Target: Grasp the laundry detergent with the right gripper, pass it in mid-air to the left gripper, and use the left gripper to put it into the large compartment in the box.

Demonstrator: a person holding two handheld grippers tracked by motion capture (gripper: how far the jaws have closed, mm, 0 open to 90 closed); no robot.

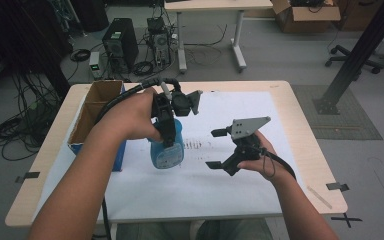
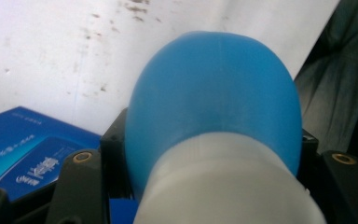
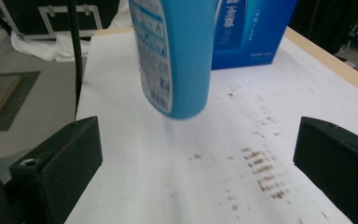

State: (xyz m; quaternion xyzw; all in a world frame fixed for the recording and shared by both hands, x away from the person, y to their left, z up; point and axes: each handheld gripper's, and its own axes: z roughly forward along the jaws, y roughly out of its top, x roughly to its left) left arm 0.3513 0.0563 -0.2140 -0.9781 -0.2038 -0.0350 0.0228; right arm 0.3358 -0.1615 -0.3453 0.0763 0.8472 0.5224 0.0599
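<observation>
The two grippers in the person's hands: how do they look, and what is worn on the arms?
Both are black. The left gripper trails a thick black corrugated cable. The right gripper carries a grey three-cornered plate with small holes and trails a thinner black cable. Brass-coloured screws sit in the jaw bases. Both forearms are bare, without sleeves.

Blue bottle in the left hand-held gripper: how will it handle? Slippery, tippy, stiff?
The blue bottle looks like smooth moulded plastic with a rounded shoulder, so probably a bit slippery. The left hand-held gripper is shut on its upper part, so the body hanging below may swing. It is tall and narrow, likely tippy when set on the white sheet. The walls look fairly stiff.
</observation>
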